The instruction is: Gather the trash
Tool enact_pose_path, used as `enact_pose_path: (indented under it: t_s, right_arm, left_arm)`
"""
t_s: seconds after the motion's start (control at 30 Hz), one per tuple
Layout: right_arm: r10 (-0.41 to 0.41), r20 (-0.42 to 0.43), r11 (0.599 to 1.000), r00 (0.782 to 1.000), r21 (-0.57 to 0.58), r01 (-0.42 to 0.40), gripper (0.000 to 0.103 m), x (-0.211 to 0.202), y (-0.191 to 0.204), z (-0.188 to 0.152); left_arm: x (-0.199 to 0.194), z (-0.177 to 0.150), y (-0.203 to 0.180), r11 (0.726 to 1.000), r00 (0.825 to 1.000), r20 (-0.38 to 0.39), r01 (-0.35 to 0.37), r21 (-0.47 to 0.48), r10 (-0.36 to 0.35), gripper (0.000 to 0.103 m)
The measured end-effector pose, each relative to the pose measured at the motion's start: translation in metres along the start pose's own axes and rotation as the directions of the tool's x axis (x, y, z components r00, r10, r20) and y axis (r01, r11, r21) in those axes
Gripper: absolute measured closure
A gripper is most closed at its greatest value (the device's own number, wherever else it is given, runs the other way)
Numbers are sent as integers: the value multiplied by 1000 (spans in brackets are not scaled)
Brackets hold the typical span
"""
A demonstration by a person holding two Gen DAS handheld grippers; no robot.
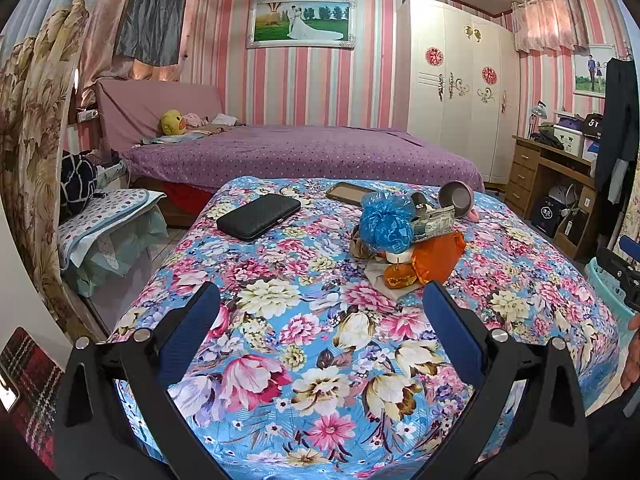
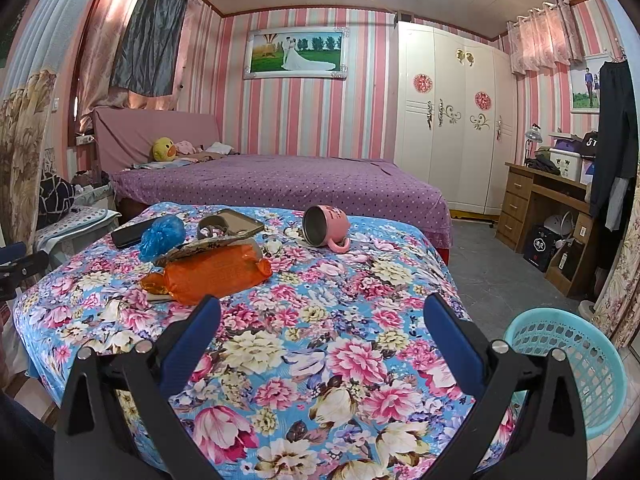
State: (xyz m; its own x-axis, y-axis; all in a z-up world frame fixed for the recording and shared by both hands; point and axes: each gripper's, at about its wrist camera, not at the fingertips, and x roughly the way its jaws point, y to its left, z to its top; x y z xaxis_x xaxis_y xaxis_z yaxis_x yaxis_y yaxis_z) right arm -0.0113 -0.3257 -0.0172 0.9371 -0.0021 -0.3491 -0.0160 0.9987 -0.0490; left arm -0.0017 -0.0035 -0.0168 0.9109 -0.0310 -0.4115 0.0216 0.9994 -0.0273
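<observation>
A heap of trash lies on the floral-covered table [image 1: 304, 344]: a crumpled blue plastic bag [image 1: 386, 222], an orange wrapper [image 1: 438, 256], a printed paper packet [image 1: 434, 224] and fruit peel [image 1: 400, 274]. My left gripper [image 1: 320, 300] is open and empty, short of the heap. From the right wrist view the orange wrapper [image 2: 212, 274] and blue bag [image 2: 162, 236] lie ahead to the left. My right gripper [image 2: 322, 314] is open and empty above the cloth. A turquoise plastic basket [image 2: 576, 364] stands on the floor at the right.
A black case [image 1: 259, 216], a framed tray [image 1: 348, 193] and a tipped pink mug [image 2: 324, 230] also rest on the table [image 2: 340, 360]. Beyond is a purple bed [image 1: 304, 152]; a wardrobe [image 1: 456, 88] and wooden desk [image 2: 536, 204] stand right. A person's hand [image 1: 633, 352] shows at the right edge.
</observation>
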Motion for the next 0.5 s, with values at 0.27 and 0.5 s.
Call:
enact_pose_path:
  t_s: [0.27, 0.5]
  right_arm:
    - [-4, 2, 1000, 1000, 5, 4, 4, 0, -1, 1]
    - [-3, 1, 1000, 1000, 2, 3, 4, 0, -1, 1]
  left_arm:
    - [0, 0, 0, 1000, 1000, 0, 0, -1, 0, 5]
    - [0, 0, 0, 1000, 1000, 0, 0, -1, 0, 5]
